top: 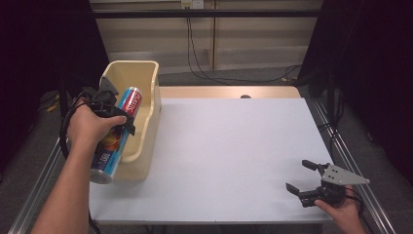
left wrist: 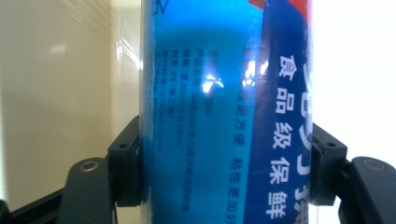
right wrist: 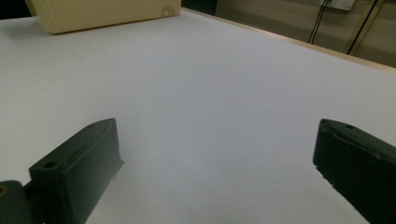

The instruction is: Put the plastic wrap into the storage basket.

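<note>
Black two-jaw grippers [top: 307,177], grey three-cornered plate [top: 343,174], black cables [top: 65,127]

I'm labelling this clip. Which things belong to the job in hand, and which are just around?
In the job:
- left tool, shut on the blue roll
- cream bin

Just around:
- right tool, open, nothing between its jaws
- cables behind the table

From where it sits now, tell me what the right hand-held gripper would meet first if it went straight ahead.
Probably nothing soon: the right hand-held gripper, jaws open and empty, points across bare white table. Far along that line stands the cream bin, though it may lie left of the path.
</note>
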